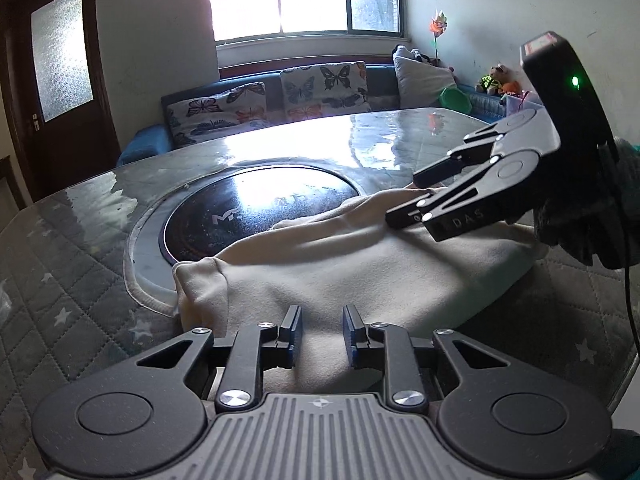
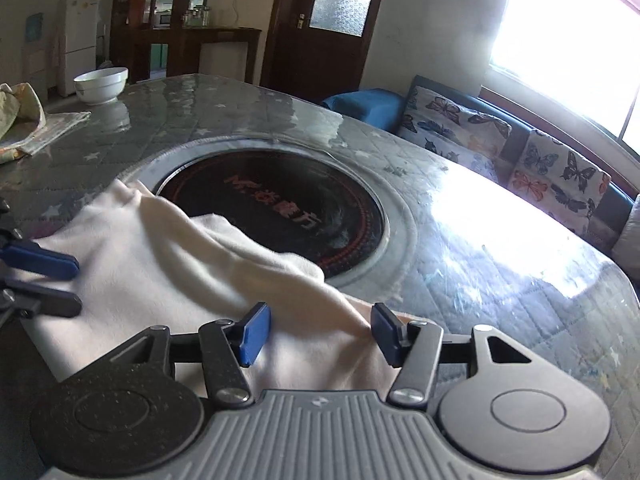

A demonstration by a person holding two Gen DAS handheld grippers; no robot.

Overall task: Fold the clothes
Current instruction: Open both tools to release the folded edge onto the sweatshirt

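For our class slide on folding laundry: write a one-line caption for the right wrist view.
Right gripper open over a cream garment beside the table's round black cooktop.

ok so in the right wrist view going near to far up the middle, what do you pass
right gripper, jaws open → cream garment lying on the table → black round hob set in the table → quilted star table cover → dark wooden door

Looks like someone's home dining room: blue bench sofa [image 1: 384,84] with butterfly-print cushions [image 2: 560,176] under the window, white fridge [image 2: 80,40] far left.
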